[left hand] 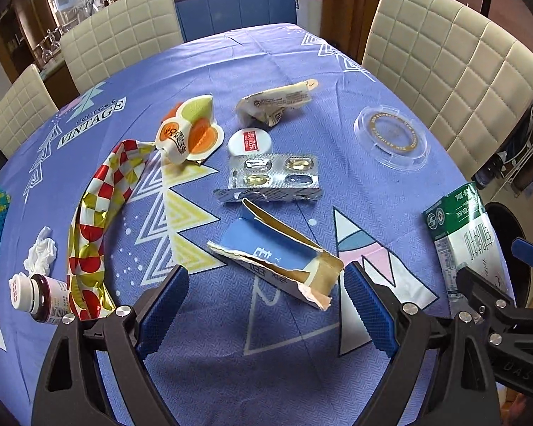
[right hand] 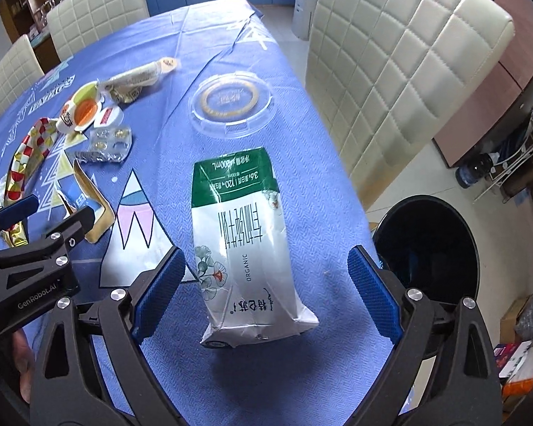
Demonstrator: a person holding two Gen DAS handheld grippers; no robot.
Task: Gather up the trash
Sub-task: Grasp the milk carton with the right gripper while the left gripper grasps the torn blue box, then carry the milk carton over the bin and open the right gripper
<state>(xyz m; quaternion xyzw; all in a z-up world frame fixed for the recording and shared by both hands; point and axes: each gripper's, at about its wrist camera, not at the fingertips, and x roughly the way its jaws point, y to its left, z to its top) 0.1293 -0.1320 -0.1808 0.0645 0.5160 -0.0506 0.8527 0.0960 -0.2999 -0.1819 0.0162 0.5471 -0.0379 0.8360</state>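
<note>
Left wrist view: the left gripper (left hand: 266, 298) hangs over the blue patterned tablecloth (left hand: 231, 53), ribbed blue pads spread wide, holding nothing; a torn blue cardboard box (left hand: 277, 255), ragged-edged, lies between their tips, a foil blister pack (left hand: 273, 174) beyond.

Right wrist view: the right gripper (right hand: 266, 291), jaws released, straddles a flattened glossy milk carton (right hand: 245, 245) lying near the table edge, beside a round black bin (right hand: 430, 248)

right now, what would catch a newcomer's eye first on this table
The milk carton lying flat between the open right tongs, near the table edge with a black bin just beyond. Next, the torn blue box in front of the open left tongs. To its left, the red, white and gold checked wrapper curls across the cloth.
</note>
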